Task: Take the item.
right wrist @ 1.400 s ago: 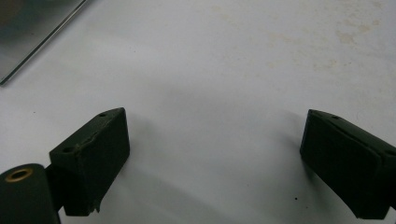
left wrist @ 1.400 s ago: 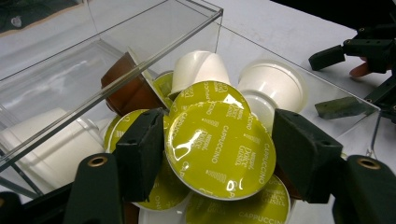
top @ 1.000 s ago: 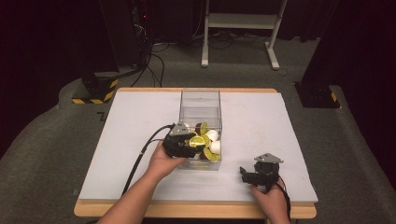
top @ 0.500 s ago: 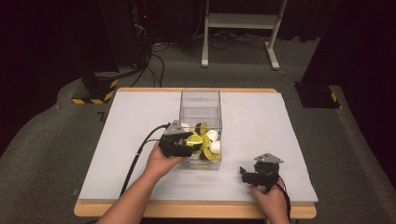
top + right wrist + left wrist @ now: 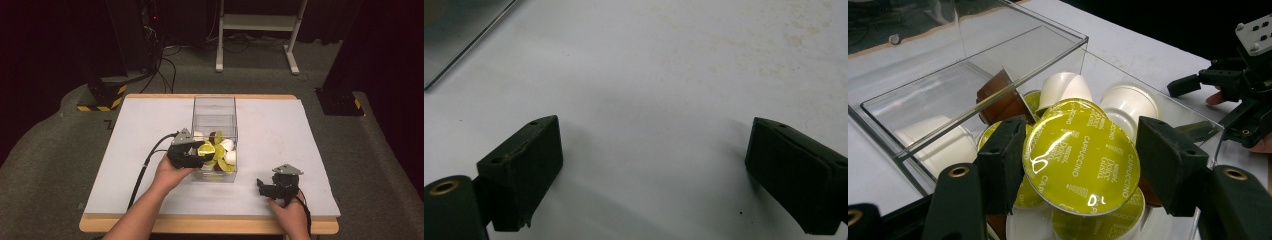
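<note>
- Capsule lid [image 5: 1079, 159]: glossy yellow-green foil, catching glare.
- Box [image 5: 973, 75]: clear, smooth plastic, reflecting light.
- Left gripper [image 5: 1083, 165] pads: looking matt black, rubbery.
- Table [image 5: 664, 75]: showing matt white, faintly stained.

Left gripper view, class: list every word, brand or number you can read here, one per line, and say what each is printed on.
"CAPPUCCINO": on the yellow-green foil lid of the coffee capsule between the jaws of the left hand-held gripper, printed several times in rows.
"NESCAFÉ Dolce Gusto": the brand on the same lid, small, partly caught in glare, so less certain.
Lids of the other capsules in the clear box: print too small or hidden to read.
</note>
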Tool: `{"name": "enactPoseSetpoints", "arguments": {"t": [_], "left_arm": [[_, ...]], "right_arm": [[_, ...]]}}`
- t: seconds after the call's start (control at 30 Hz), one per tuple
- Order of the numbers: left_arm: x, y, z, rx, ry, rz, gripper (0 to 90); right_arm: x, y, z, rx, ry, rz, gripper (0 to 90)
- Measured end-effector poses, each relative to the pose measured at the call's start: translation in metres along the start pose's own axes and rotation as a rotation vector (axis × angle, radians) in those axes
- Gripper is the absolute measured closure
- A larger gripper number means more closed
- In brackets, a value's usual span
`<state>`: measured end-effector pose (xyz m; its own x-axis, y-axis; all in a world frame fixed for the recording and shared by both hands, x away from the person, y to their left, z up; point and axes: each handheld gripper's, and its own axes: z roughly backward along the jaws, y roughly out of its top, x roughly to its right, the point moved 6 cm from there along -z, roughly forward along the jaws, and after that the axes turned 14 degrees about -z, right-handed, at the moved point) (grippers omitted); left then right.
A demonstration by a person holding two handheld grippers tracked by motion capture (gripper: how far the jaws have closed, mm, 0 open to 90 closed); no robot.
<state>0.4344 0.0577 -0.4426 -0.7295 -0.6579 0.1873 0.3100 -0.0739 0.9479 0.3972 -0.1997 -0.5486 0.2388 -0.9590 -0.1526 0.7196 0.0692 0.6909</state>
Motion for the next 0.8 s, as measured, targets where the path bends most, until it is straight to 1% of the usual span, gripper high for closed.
{"name": "enactPoseSetpoints", "arguments": {"t": [0.03,0.23,0.27,0.33,0.4,0.47,0.5,0.57,0.67,0.7,0.8], "left_arm": [[0.0,-0.001,0.001,0.001,0.002,0.006,38.2],[-0.001,0.0,0.005,0.006,-0.003,0.004,38.2],[-0.001,0.001,0.007,0.014,-0.005,0.011,38.3],[-0.001,0.001,0.008,0.018,-0.007,0.013,38.2],[-0.001,0.001,0.009,0.019,-0.009,0.008,38.2],[0.0,0.003,0.011,0.032,-0.007,0.017,38.2],[0.001,0.004,0.011,0.039,-0.003,0.03,38.2],[0.001,0.005,0.012,0.047,0.0,0.032,38.3],[0.0,0.005,0.014,0.046,0.001,0.024,38.3],[0.0,0.006,0.015,0.041,-0.001,0.012,38.4],[0.0,0.008,0.017,0.048,-0.001,0.011,38.4]], "right_arm": [[0.0,0.0,0.0,0.0,0.0,0.0,8.0],[0.0,0.0,0.0,0.0,0.0,0.0,8.0],[0.0,0.0,0.0,0.0,0.0,0.0,8.0],[0.0,0.0,0.0,0.0,-0.001,0.001,8.0],[0.0,0.0,0.0,0.0,0.0,0.0,8.0],[0.0,0.0,0.0,0.0,0.0,0.0,8.0],[0.0,0.0,0.0,0.0,0.0,0.0,8.0],[0.0,0.0,0.0,0.0,0.0,0.0,8.0],[0.0,0.0,0.0,0.0,0.0,0.0,8.0],[0.0,0.0,0.0,0.0,0.0,0.0,8.0],[0.0,0.0,0.0,0.0,0.0,0.0,8.0]]}}
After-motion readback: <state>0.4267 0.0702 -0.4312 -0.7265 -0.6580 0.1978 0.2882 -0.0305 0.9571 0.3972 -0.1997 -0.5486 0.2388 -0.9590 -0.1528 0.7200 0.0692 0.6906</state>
